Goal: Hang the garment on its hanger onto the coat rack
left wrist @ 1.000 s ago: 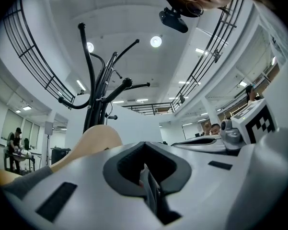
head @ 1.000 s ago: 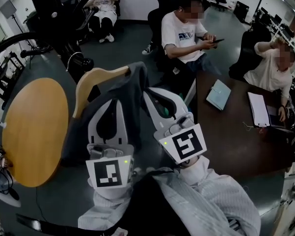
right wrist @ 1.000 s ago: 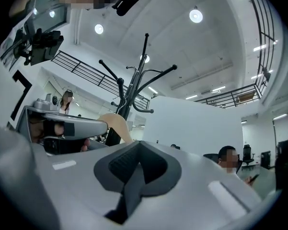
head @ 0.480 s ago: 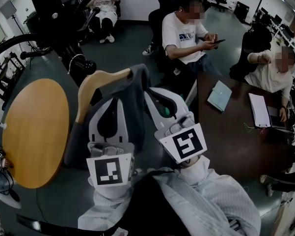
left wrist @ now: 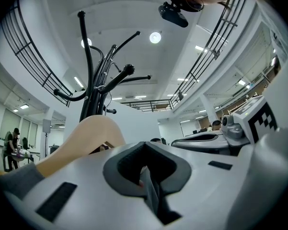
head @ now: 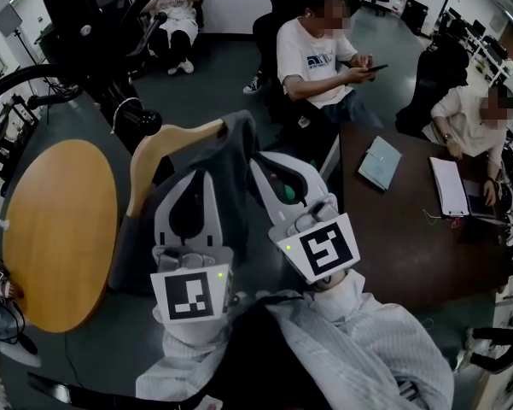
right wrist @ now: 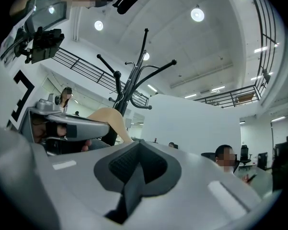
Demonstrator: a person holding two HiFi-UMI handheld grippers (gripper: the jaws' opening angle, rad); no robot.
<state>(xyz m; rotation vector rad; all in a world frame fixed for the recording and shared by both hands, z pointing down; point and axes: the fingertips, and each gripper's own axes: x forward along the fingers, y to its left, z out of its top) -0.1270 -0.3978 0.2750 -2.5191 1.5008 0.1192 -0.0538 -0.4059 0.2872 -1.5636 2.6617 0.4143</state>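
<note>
A dark brown table carries a teal notebook and, nearer its right edge, white papers. Beyond its far end sits a person in a white T-shirt holding a phone. Another person sits at its right side. A round wooden table stands well to its left.

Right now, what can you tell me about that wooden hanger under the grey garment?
The hanger is pale, smooth wood, broad and curved. One arm shows bare; the rest lies under the dark grey garment draped over it. Its hook is hidden. It tilts, held beside the black coat rack; whether they touch I cannot tell. The left gripper and right gripper are shut on the garment.
</note>
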